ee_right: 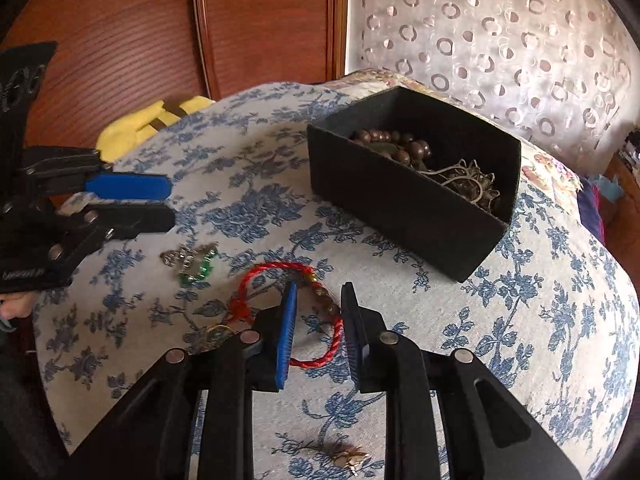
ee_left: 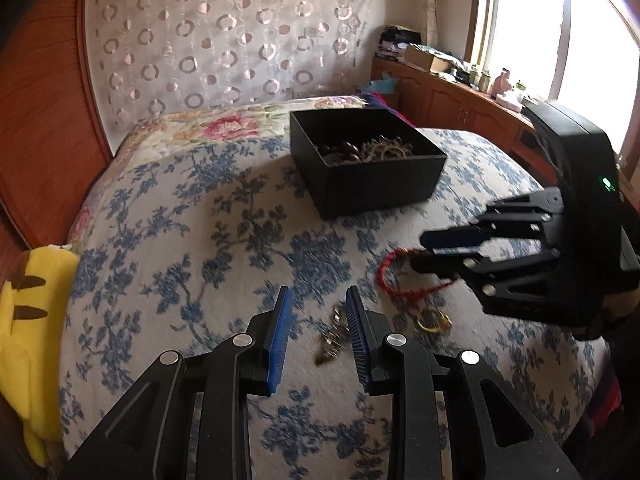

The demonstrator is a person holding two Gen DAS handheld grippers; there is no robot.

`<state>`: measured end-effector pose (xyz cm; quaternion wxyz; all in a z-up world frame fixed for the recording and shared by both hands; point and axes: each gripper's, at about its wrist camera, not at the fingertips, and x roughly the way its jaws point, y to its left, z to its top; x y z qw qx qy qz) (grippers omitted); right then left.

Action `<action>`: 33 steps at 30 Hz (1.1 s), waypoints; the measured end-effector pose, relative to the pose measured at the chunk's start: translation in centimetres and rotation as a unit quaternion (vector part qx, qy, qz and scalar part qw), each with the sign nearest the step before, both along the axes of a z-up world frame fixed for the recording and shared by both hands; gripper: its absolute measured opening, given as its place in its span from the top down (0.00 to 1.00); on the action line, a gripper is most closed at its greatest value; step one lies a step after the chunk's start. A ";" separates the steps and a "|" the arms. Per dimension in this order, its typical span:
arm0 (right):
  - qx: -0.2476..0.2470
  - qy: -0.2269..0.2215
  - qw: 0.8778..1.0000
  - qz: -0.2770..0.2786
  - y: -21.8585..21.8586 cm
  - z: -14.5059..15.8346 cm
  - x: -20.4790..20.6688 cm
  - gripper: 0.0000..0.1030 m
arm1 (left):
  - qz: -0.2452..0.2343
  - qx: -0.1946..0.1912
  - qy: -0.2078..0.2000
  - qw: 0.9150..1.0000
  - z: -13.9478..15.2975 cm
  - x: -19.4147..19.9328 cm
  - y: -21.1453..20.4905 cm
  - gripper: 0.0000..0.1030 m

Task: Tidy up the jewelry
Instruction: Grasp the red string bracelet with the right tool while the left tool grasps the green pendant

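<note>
A black jewelry box [ee_left: 366, 160] [ee_right: 412, 184] sits on the floral bedspread and holds brown beads and a tangled chain. A red cord bracelet [ee_right: 316, 312] [ee_left: 390, 276] with brown beads lies on the bedspread. My right gripper [ee_right: 318, 300] [ee_left: 416, 250] is open, its jaws on either side of the beaded part of the bracelet. My left gripper [ee_left: 318, 304] [ee_right: 170, 204] is open and empty, just over a silver and green trinket [ee_left: 332, 336] [ee_right: 192, 264]. A gold ring [ee_left: 434, 322] lies by the red cord.
A small gold-brown piece [ee_right: 344, 460] lies near the bed's front edge. A yellow plush toy [ee_left: 30, 324] [ee_right: 148, 124] leans at the left side. The wooden headboard [ee_left: 40, 128] and a patterned curtain [ee_left: 224, 40] stand behind. A cluttered cabinet [ee_left: 448, 92] runs under the window.
</note>
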<state>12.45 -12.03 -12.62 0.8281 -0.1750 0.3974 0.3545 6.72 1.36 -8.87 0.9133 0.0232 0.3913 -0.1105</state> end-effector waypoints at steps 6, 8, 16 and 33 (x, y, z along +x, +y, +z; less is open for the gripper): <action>-0.010 -0.005 1.000 0.005 -0.1 -0.1 0.2 0.92 | -0.011 -0.005 0.010 1.000 -0.8 -0.5 -1.1 0.75; -0.012 -0.005 1.000 0.004 -0.4 0.0 0.2 0.92 | -0.016 -0.006 0.010 1.000 -0.8 -0.5 -1.5 0.75; -0.011 -0.016 0.999 -0.039 -4.0 0.1 -0.2 0.92 | -0.037 -0.006 0.011 0.999 -1.2 -0.6 -3.2 0.80; -0.025 -0.037 0.998 -0.053 -4.1 -0.3 -0.4 0.92 | -0.018 0.027 0.028 0.999 -2.6 1.0 -3.9 0.82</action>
